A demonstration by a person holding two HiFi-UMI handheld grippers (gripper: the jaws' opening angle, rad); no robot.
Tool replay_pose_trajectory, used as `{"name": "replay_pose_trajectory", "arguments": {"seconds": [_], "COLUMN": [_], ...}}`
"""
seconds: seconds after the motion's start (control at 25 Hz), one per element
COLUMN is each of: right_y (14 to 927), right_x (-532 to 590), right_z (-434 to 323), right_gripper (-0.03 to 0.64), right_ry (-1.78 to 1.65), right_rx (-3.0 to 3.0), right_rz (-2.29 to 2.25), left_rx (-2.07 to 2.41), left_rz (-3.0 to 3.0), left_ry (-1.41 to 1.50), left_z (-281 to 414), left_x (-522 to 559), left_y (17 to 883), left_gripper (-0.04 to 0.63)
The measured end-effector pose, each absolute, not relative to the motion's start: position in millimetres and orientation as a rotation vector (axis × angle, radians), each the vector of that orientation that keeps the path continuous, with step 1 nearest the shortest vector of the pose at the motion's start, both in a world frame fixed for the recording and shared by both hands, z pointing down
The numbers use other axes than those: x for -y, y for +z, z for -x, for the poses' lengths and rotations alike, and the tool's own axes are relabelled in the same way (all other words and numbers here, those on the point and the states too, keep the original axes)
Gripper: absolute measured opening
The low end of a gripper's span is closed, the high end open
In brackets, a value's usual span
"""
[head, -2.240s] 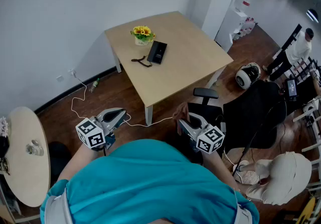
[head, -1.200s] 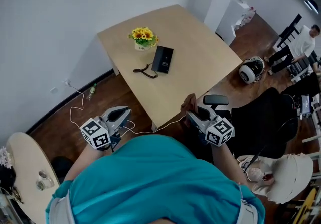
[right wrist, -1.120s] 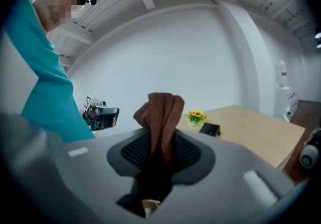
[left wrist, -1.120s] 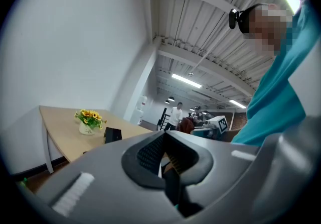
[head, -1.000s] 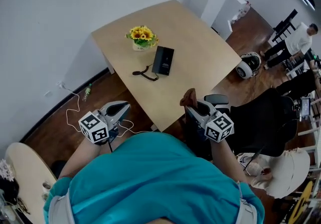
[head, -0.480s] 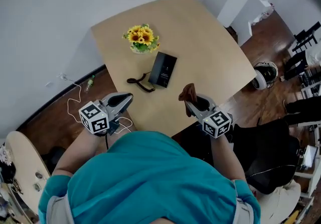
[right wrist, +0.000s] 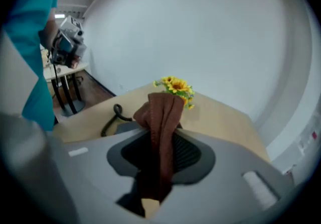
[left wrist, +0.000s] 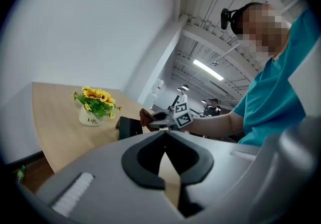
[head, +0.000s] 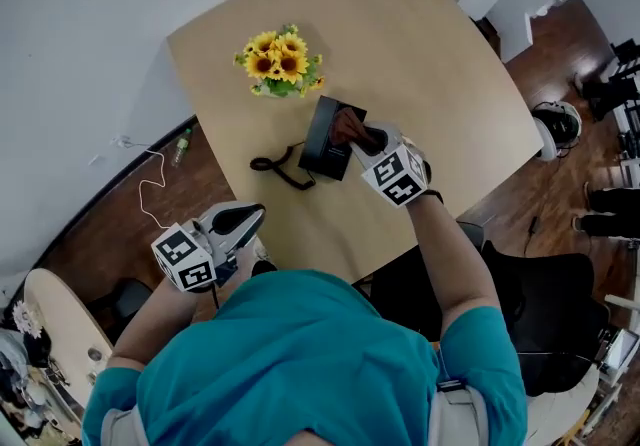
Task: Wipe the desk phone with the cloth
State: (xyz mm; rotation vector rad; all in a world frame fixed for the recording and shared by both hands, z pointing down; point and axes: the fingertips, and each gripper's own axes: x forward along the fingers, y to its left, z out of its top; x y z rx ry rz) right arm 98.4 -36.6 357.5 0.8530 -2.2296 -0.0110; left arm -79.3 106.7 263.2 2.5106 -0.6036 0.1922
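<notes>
The black desk phone (head: 322,142) lies on the light wood table (head: 430,84), its coiled cord (head: 279,166) trailing to the left. My right gripper (head: 358,132) is shut on a brown cloth (head: 347,123), which hangs right over the phone's top. In the right gripper view the cloth (right wrist: 161,117) stands up between the jaws and hides most of the phone. My left gripper (head: 254,212) is shut and holds nothing, hanging by the table's near left edge. From the left gripper view the phone (left wrist: 129,127) and the cloth (left wrist: 145,116) show ahead.
A white pot of sunflowers (head: 277,61) stands just behind the phone. A white cable (head: 150,202) lies on the dark floor at the left. A round side table (head: 62,329) sits at the bottom left, and a black chair (head: 540,304) at the right.
My right gripper has carried the cloth forward from the table's near edge to over the phone. The person has stepped closer to the table. The left gripper has stayed low and shut.
</notes>
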Motion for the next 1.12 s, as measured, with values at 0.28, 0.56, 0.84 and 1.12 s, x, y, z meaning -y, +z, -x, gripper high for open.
{"name": "replay_pose_trajectory", "arguments": {"seconds": [0.28,0.56,0.84,1.12], "right_y": [393,405,443,473], "right_x": [101,85,13,-47], "right_z": [-90,-82,-61,-39], "right_gripper": [0.118,0.118,0.118,0.118], "right_ry": [-0.127,-0.168,-0.195,-0.162], "right_rx": [2.030,2.001,1.982,2.002], "right_rz": [-0.819,-0.767,-0.615,-0.470], "left_rx": [0.541,0.571,0.573,0.580], "left_rz": [-2.498,-2.477,-2.465,-2.466], "left_ry": [0.160,0.136,0.143,0.142], "left_z": [96,107,104,105], "left_x": [-91,-88,-93,-94], "left_y": [273,279,283,281], "left_gripper": [0.005,0.005,0.005,0.005]}}
